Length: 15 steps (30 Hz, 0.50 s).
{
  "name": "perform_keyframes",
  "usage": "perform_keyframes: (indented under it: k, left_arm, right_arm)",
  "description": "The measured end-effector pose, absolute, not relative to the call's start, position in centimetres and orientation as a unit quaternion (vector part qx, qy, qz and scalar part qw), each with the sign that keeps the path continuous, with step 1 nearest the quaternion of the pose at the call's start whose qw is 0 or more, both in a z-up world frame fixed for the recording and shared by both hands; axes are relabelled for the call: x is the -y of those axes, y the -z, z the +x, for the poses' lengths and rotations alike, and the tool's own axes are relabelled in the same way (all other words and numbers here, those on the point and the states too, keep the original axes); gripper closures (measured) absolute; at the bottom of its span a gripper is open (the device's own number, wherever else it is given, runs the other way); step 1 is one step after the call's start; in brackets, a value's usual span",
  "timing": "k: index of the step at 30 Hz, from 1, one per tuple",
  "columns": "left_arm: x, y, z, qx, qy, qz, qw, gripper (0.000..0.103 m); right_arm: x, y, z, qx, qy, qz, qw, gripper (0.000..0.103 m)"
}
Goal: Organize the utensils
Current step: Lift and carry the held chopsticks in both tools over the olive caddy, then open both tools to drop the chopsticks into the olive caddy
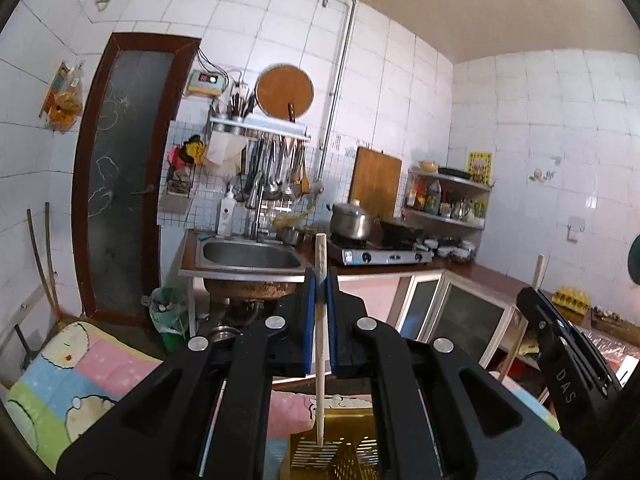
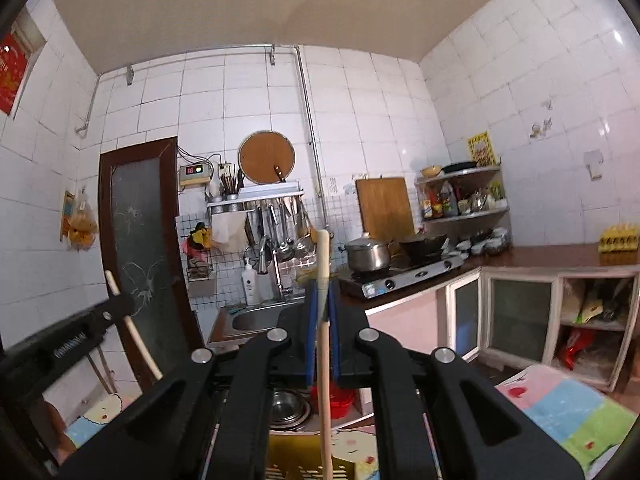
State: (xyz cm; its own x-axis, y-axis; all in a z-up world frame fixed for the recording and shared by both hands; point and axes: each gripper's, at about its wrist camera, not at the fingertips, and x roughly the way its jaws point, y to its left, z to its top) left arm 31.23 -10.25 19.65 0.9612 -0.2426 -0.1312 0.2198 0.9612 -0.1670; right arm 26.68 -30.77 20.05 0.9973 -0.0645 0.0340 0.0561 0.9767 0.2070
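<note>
Chopstick (image 1: 320, 344) clamped upright in left tongs (image 1: 321, 276); second chopstick (image 2: 324, 360) clamped in right tongs (image 2: 322, 284).

You were working in a small home kitchen with white-tiled walls. A steel sink (image 1: 250, 256), a gas stove (image 1: 384, 255) carrying a lidded pot (image 1: 353, 220), hanging ladles (image 1: 276, 172) and a corner shelf (image 1: 448, 196) of bottles showed it.

A steel sink (image 1: 250, 256) sits at the worktop's (image 2: 540, 258) left end, a lidded pot (image 1: 352, 220) on the gas stove (image 1: 384, 255) beside it (a dark wok (image 2: 424, 245) alongside). An egg carton (image 2: 619, 240) rests near the right edge.
</note>
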Motion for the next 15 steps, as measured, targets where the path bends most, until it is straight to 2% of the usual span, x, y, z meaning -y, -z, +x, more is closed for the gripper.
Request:
perform_keyframes:
  k: [3,10,15]
  left_arm:
    - [10.8,-17.4,32.8,-0.091,0.112,-0.070,0.987,0.099]
    - [10.5,-12.6,35.3,-0.141,0.100,-0.059,0.983,0.099]
    - [9.9,-11.6,35.7,-0.169,0.106,-0.059,0.978,0.099]
  right_arm:
    - [30.6,-18.6,28.4,0.018,0.024,0.096,0.995,0.097]
    - [30.9,-13.8,31.5,-0.056,0.038,0.087,0.994,0.097]
    - [31.7,-12.1,31.7,-0.100,0.038,0.098,0.989,0.096]
